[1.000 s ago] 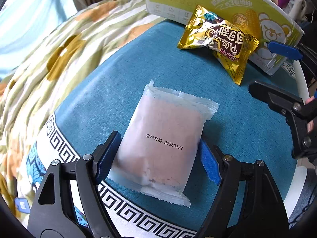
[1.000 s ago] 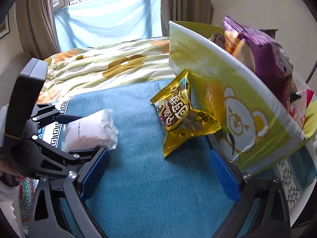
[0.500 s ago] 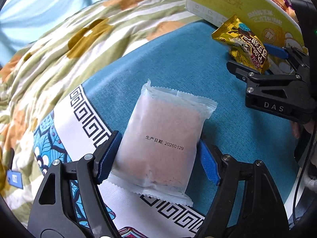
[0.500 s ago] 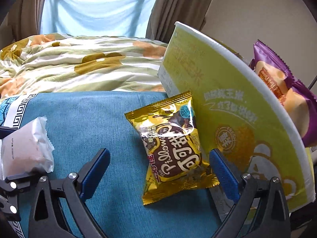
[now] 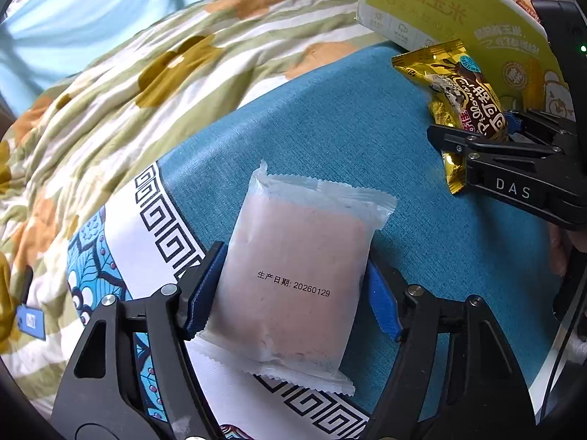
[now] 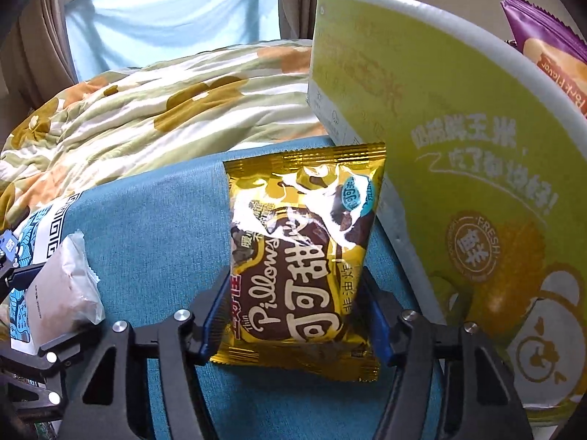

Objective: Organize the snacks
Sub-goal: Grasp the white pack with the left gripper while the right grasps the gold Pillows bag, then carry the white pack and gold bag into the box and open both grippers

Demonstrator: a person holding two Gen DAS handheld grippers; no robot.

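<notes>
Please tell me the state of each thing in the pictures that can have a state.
left gripper: closing, pads against the white packet
white packet: sealed, flat on the cloth
right gripper: closing, pads against the gold packet
gold packet: sealed, upper end raised
yellow-green box: open-topped, holding a purple packet

The gold snack packet (image 6: 301, 256) is gripped between the closing blue pads (image 6: 214, 315) of the right gripper (image 6: 293, 319), beside the green box (image 6: 458, 183). Left of that box, a pale packet (image 6: 64, 293) is seen.
</notes>
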